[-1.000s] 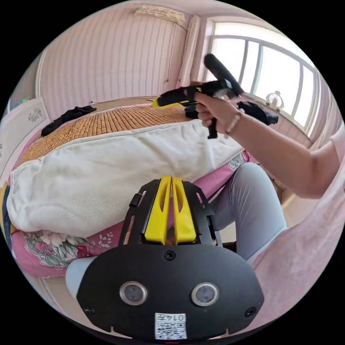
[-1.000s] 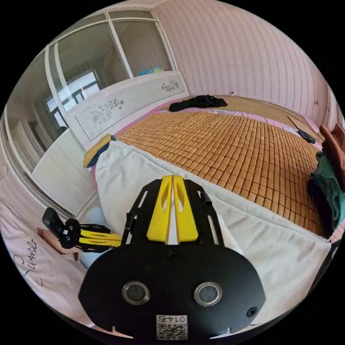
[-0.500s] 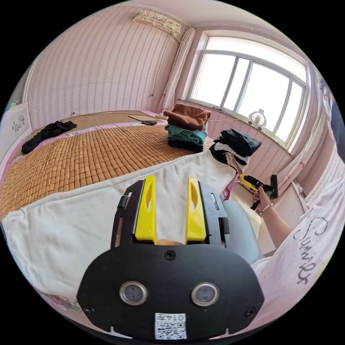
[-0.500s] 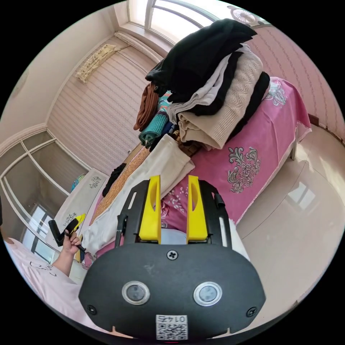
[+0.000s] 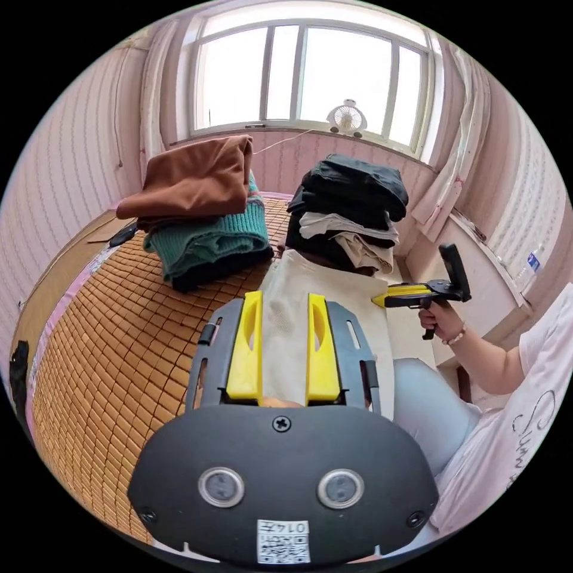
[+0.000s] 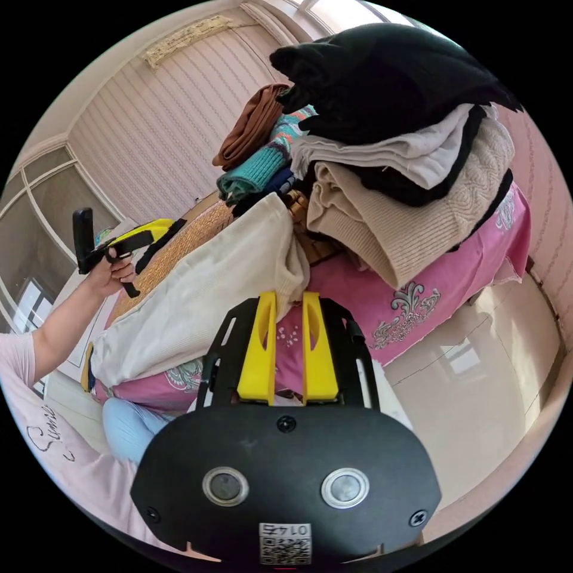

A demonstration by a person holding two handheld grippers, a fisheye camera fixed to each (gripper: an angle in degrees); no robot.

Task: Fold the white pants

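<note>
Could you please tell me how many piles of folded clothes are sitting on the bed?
2: a brown-topped pile on the mat, and a black-topped pile beside it, nearer the bed's edge.

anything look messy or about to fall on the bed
The stack of dark and beige clothes sits at the bed's edge, layers uneven, the beige knit sagging over the pink sheet. The white pants also hang over the side. Nothing looks spilled or damaged.

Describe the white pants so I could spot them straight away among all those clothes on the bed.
Start at the bed with the woven mat under the window. Two stacks of folded clothes sit near its end: the brown-topped stack and the black-topped stack. The white pants lie in front of them along the bed's edge, the only cream-white piece spread out long and flat rather than stacked.
</note>
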